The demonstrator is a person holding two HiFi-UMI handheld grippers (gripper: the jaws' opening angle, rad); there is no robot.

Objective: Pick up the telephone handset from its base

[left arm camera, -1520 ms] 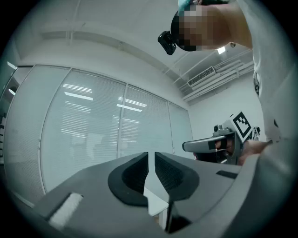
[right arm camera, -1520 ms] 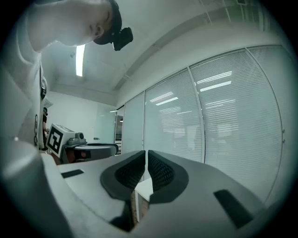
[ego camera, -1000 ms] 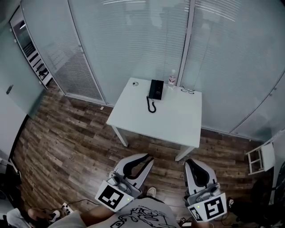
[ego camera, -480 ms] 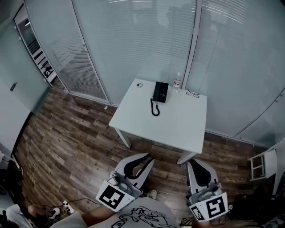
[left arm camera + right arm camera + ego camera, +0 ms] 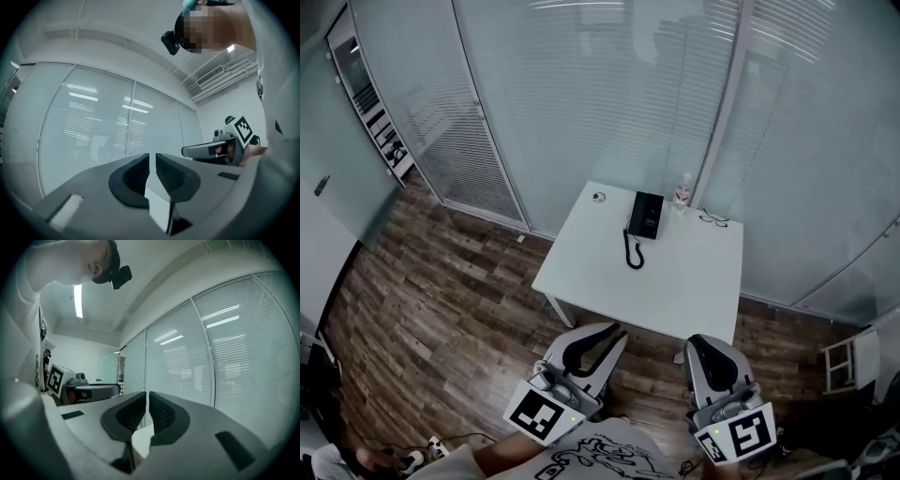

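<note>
Glass walls with pale blinds [image 5: 581, 94] stand behind the bench [image 5: 675, 281], and dark wood planks [image 5: 441, 300] cover the floor around it; the bench is white, smooth and mostly bare.

The black telephone [image 5: 647, 215] sits near the far edge of the bench, about in the middle of that edge; its curly cord [image 5: 631, 251] loops out toward the near side of the bench. The handset is too small to tell apart from the base from so far off; it seems to lie on the base.

A small bottle [image 5: 682, 190] stands at the far edge of the bench, just beside the telephone; a pair of glasses [image 5: 712, 221] lies toward the bench's far right corner; a little round thing [image 5: 598, 197] sits near its far left corner.

The handset is likely hard, smooth plastic and quite light; it could slip if pinched at a rounded end, so the thin middle bar looks like the best place to hold it. The curly cord will stretch and tug; a quick pull might drag the light base across the slick bench and bump the bottle.

The left hand-held gripper [image 5: 614, 330] and the right hand-held gripper [image 5: 694, 342] both hang well short of the near edge of the bench; each has its jaws closed together with nothing between them, so one must open before it can take the handset.
</note>
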